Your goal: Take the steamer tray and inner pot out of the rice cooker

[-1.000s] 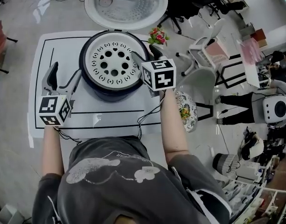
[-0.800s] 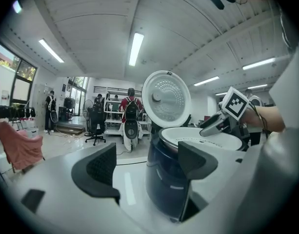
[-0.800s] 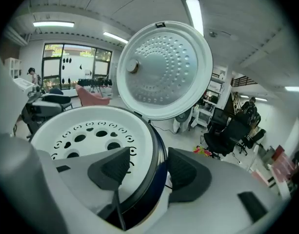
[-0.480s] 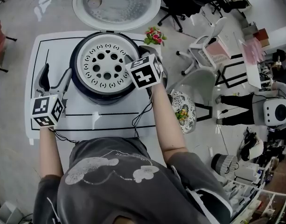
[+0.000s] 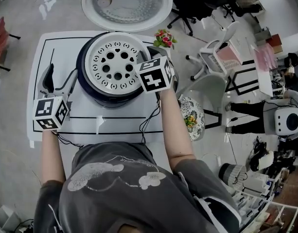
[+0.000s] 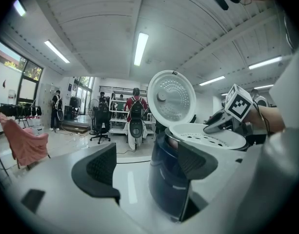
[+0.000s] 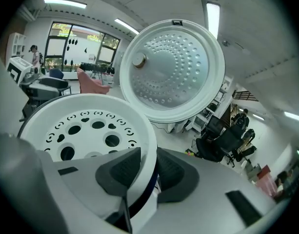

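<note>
The dark blue rice cooker stands open on the table, its lid tipped back. A white steamer tray with round holes lies in its mouth and hides the inner pot. My right gripper is at the tray's right rim. In the right gripper view the jaws have just been closing, and this gripper now pinches the steamer tray rim between its pads. My left gripper stands open to the left of the cooker, apart from it. In the left gripper view, this gripper holds nothing; the cooker and tray lie beyond.
A white mat with black lines covers the table under the cooker. A small bunch of flowers stands at the table's far right corner. White chairs and a floral plate are to the right. People stand far off in the room.
The right gripper's jaws stood spread beside the tray's right rim; the gripper has rolled and they have closed onto it. The left gripper has hardly moved.
</note>
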Action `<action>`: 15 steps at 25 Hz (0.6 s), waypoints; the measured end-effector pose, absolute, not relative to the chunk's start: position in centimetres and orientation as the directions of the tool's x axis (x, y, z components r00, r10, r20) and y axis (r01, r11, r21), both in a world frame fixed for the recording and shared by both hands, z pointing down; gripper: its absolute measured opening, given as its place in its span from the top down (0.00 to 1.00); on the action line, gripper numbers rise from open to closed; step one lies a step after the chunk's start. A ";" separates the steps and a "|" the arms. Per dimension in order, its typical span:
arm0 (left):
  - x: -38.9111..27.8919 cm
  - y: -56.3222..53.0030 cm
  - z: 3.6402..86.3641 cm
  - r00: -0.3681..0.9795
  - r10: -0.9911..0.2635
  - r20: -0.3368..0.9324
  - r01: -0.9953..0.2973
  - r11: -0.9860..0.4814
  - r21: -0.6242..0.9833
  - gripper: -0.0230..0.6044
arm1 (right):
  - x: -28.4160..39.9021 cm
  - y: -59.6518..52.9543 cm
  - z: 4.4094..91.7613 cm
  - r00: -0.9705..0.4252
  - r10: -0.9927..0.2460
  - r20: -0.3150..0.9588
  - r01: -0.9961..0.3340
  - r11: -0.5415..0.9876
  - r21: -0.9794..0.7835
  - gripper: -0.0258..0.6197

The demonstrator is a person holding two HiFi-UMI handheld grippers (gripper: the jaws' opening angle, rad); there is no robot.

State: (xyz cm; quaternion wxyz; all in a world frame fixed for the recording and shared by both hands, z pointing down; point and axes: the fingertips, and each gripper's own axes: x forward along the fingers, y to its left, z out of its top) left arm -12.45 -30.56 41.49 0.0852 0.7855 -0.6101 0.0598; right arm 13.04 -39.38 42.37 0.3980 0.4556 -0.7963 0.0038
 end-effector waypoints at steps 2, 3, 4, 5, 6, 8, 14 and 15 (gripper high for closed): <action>-12.6 -30.4 41.5 0.250 -0.948 0.197 -0.968 -0.243 0.059 0.34 | 12.8 -39.3 42.1 -0.268 -0.725 0.634 -0.727 0.584 0.361 0.78; -12.8 -30.3 41.4 0.251 -0.948 0.197 -0.968 -0.244 0.058 0.34 | 12.7 -39.2 41.9 -0.270 -0.730 0.628 -0.735 0.577 0.355 0.78; -12.8 -30.2 41.3 0.252 -0.948 0.197 -0.968 -0.245 0.057 0.34 | 12.7 -39.1 41.5 -0.273 -0.739 0.617 -0.747 0.566 0.348 0.79; -12.9 -30.2 41.2 0.253 -0.947 0.196 -0.967 -0.247 0.056 0.34 | 12.7 -39.1 41.0 -0.277 -0.750 0.600 -0.759 0.554 0.342 0.79; -12.9 -30.1 41.1 0.253 -0.948 0.194 -0.967 -0.248 0.053 0.34 | 12.7 -39.1 40.5 -0.285 -0.764 0.579 -0.771 0.541 0.335 0.80; -13.0 -29.6 40.8 0.250 -0.950 0.186 -0.968 -0.245 0.050 0.34 | 12.7 -38.9 39.2 -0.315 -0.791 0.524 -0.799 0.519 0.302 0.81; -13.2 -28.0 40.7 0.229 -0.958 0.170 -0.973 -0.225 0.046 0.34 | 12.7 -37.9 36.5 -0.418 -0.827 0.377 -0.859 0.495 0.133 0.85; -13.1 -27.8 40.7 0.226 -0.959 0.170 -0.974 -0.221 0.047 0.34 | 12.6 -37.8 36.1 -0.435 -0.825 0.360 -0.861 0.499 0.104 0.85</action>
